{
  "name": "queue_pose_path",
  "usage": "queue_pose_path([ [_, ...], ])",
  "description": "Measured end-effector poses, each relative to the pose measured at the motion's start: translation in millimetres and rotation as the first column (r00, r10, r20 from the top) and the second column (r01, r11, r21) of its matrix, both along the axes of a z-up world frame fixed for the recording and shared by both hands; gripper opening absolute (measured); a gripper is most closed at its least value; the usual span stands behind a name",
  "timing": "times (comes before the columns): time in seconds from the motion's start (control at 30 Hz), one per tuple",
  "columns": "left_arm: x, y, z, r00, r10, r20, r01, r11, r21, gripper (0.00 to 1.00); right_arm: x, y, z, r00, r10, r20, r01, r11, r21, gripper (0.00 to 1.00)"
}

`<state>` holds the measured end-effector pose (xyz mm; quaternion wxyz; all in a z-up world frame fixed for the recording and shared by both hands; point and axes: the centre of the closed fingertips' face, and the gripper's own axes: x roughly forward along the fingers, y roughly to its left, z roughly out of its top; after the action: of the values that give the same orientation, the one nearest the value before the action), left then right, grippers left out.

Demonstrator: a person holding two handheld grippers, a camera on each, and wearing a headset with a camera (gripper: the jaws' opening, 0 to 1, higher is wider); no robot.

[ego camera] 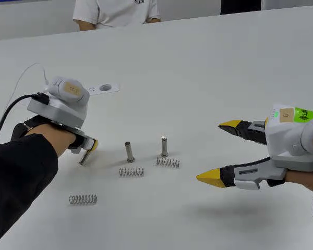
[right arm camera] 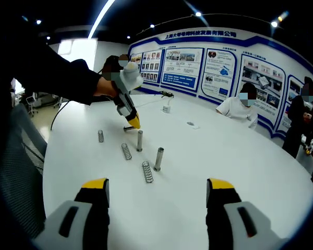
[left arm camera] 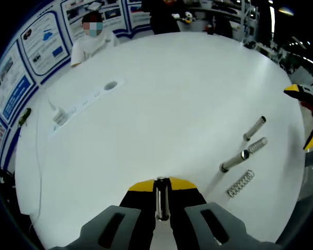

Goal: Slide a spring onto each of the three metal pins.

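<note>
While the left gripper [ego camera: 87, 149] clenches a metal pin [left arm camera: 161, 200], the right gripper [ego camera: 218, 151] gapes empty, two upright pins [ego camera: 129, 152] and three springs [ego camera: 131, 171] ahead of it.

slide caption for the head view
Left gripper shut on one pin, right gripper open; two pins upright, three springs loose.

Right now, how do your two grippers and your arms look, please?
Both grippers have white-grey bodies and black jaws with pointed yellow tips. The left gripper carries a tan sticker on top, and a black cable runs from its back. The right gripper bears a green sticker and a tan label. The left arm wears a black sleeve.
</note>
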<state>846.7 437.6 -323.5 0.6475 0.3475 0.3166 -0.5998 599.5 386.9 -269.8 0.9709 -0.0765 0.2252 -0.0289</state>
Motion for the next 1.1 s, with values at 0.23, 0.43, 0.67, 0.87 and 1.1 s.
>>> queue_pose_path([
  [0.23,-2.8,9.8,11.9,1.000,0.000,-0.008,-0.001,0.999,-0.033,0.07,1.4,3.3,-0.3,1.000,0.007,-0.007,-0.007,1.000,-0.005,0.77],
  [0.43,-2.7,17.7,17.5,1.000,0.011,-0.020,-0.012,0.998,-0.058,0.07,2.1,5.0,-0.7,1.000,0.012,-0.011,-0.012,1.000,-0.007,0.77],
  [0.67,-5.5,28.1,22.5,0.999,0.022,-0.034,-0.025,0.996,-0.088,0.07,3.2,6.9,-1.8,1.000,0.018,-0.016,-0.018,1.000,-0.008,0.77],
  [0.87,-5.3,36.7,23.7,0.998,0.034,-0.045,-0.038,0.995,-0.096,0.08,4.1,8.8,-1.7,1.000,0.021,-0.019,-0.022,1.000,-0.011,0.77],
  [1.1,-7.2,45.2,23.8,0.998,0.045,-0.052,-0.050,0.993,-0.107,0.08,4.9,10.4,-1.1,1.000,0.024,-0.020,-0.024,1.000,-0.014,0.77],
])
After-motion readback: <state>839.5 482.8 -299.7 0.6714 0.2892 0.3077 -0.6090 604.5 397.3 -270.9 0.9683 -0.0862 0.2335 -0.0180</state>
